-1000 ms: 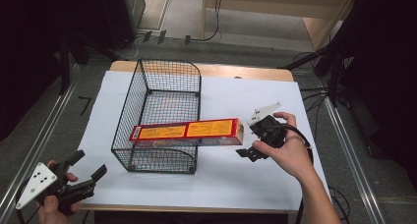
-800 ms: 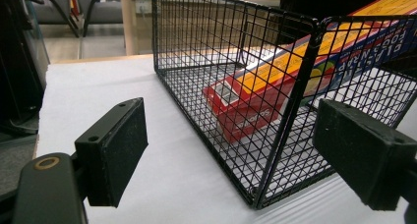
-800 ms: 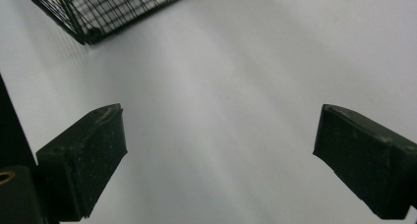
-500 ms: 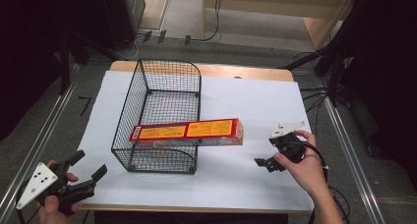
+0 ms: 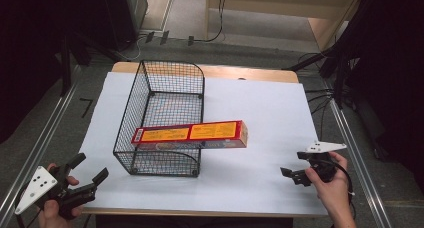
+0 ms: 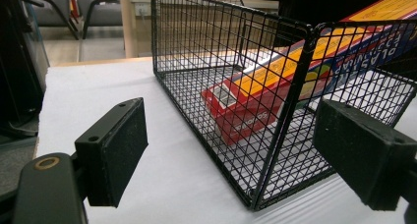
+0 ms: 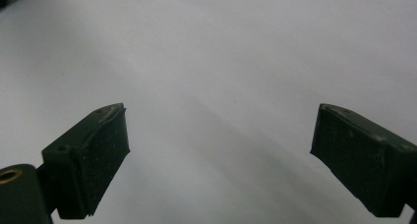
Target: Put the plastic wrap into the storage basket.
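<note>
The fingers [image 6: 113, 153] of our left gripper [image 5: 87, 180] stand wide apart, holding nothing, aimed at the near end of the wire basket [image 5: 162, 120]. Our left hand [image 5: 52, 213] holds it at the near left corner of the worktop [image 5: 260, 108]. The fingers [image 7: 91, 157] of our right gripper [image 5: 295, 170] are spread too, empty above bare white surface, by the near right edge. A long red and yellow box [image 5: 192, 134] lies across the basket's right rim, one end inside.

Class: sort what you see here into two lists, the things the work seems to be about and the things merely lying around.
Seemingly in the work:
wire basket
long red and yellow box, lying across the basket's rim
left gripper, open
right gripper, open

Merely around:
cables on the floor
</note>
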### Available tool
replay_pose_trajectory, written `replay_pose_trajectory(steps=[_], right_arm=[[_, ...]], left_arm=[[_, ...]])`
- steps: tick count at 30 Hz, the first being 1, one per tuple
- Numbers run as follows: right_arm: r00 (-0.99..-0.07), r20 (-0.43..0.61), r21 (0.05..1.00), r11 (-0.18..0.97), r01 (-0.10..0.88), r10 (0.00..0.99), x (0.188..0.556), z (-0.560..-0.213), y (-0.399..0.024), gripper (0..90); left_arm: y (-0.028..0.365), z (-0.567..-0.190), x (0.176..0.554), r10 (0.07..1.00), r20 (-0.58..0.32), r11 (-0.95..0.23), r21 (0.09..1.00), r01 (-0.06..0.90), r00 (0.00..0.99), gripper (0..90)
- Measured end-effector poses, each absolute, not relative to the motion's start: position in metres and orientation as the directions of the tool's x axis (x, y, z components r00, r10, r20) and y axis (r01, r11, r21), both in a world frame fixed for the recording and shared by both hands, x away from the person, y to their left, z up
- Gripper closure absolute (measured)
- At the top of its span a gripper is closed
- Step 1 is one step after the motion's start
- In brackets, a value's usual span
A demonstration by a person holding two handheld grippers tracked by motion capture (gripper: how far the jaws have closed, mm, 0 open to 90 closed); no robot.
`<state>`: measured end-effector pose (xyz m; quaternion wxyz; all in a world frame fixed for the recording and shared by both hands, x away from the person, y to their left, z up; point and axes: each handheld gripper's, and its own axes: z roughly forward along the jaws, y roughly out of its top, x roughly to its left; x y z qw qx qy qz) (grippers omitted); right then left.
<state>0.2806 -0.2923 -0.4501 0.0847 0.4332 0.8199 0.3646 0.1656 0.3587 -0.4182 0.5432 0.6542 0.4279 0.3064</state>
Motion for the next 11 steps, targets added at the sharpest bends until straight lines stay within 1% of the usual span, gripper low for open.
replay_pose_trajectory(steps=[2, 6, 9, 11], right_arm=[[-0.593, 0.2, 0.675, 0.329, 0.661, 0.78, 0.277, -0.453, -0.301, 7.5], [-0.553, 0.172, 0.673, 0.313, 0.67, 0.815, 0.275, -0.459, -0.311, 7.9], [-0.528, 0.218, 0.686, 0.257, 0.681, 0.821, 0.276, -0.461, -0.318, 9.9], [-0.524, 0.223, 0.684, 0.251, 0.685, 0.822, 0.277, -0.462, -0.318, 9.9]], left_arm=[[0.359, -0.418, 0.166, 0.892, -0.064, -0.044, 0.973, 0.227, 0.448, 13.9], [0.358, -0.418, 0.166, 0.892, -0.061, -0.048, 0.972, 0.228, 0.448, 13.9], [0.357, -0.418, 0.166, 0.891, -0.062, -0.048, 0.972, 0.23, 0.449, 13.9], [0.358, -0.418, 0.167, 0.892, -0.06, -0.051, 0.972, 0.231, 0.448, 13.9]])
